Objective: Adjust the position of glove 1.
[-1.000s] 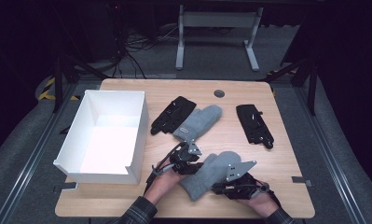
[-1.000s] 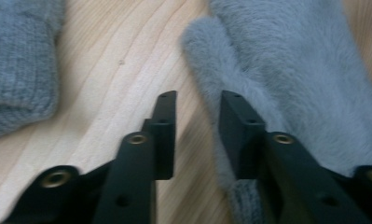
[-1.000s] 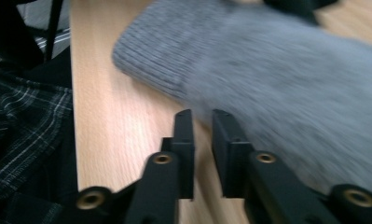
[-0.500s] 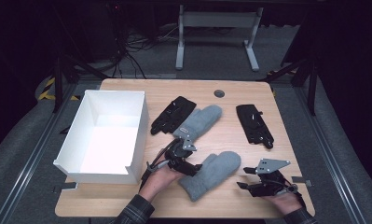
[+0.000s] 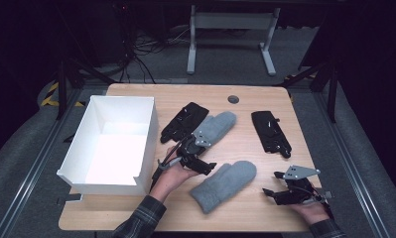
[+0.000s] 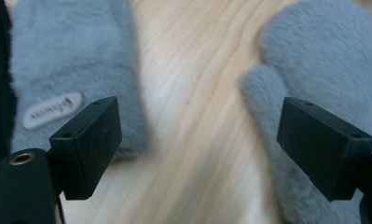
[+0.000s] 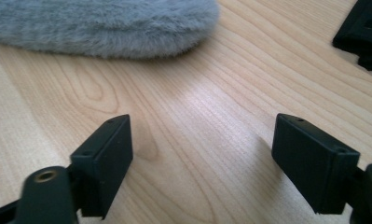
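Two grey fuzzy mittens lie on the wooden table (image 5: 245, 218): a near mitten (image 5: 224, 184) at the front middle and a far mitten (image 5: 214, 127) behind it. My left gripper (image 5: 205, 154) hovers between them. Its jaws have just been opening and stand open over bare wood (image 6: 197, 126), with the labelled far mitten (image 6: 72, 70) to their left and the near mitten (image 6: 323, 60) to their right. My right gripper (image 5: 271, 194) is low at the front right, apart from the near mitten (image 7: 104, 23). Its jaws have also just been opening and hold nothing (image 7: 202, 144).
A white open box (image 5: 111, 144) stands at the left of the table. A black glove (image 5: 183, 121) lies beside the far mitten, and another black glove (image 5: 271, 133) lies at the right (image 7: 365, 32). A round grommet (image 5: 233, 99) sits near the back edge.
Both grippers let go of the near mitten and opened. The right gripper slid right, away from it. The left gripper drew back and up a little. The mitten stays flat on the table.
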`<action>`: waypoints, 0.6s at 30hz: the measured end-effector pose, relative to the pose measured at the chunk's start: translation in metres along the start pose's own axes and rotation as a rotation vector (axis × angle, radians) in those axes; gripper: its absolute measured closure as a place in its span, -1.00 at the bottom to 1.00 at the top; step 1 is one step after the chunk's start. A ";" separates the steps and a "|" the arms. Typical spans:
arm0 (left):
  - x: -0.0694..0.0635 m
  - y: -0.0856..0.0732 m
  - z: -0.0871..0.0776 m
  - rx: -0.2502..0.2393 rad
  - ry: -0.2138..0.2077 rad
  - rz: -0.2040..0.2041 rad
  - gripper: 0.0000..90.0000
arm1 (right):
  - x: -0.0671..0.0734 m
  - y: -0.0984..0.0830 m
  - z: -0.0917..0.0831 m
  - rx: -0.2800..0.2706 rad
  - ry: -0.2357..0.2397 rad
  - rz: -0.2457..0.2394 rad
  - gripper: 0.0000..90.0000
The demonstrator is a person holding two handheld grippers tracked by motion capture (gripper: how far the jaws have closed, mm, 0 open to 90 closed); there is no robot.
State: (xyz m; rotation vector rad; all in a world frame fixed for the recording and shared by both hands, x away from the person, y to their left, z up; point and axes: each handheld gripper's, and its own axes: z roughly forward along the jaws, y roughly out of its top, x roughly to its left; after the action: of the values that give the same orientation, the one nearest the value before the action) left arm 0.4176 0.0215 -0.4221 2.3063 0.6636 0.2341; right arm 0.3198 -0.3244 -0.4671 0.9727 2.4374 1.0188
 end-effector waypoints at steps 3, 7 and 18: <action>0.006 0.008 0.004 -0.004 0.011 -0.006 -0.67 | 0.001 -0.001 0.002 -0.014 0.001 0.001 -0.62; 0.012 0.014 0.009 0.011 0.027 -0.003 -0.67 | 0.000 -0.001 0.003 -0.016 0.006 0.002 -0.66; 0.038 0.029 0.031 0.047 0.069 -0.030 -0.59 | 0.000 -0.001 0.003 -0.016 0.009 0.002 -0.66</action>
State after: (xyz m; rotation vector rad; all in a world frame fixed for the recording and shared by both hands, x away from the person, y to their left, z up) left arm 0.4718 0.0053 -0.4257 2.3403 0.7451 0.2876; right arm 0.3206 -0.3235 -0.4700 0.9677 2.4322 1.0446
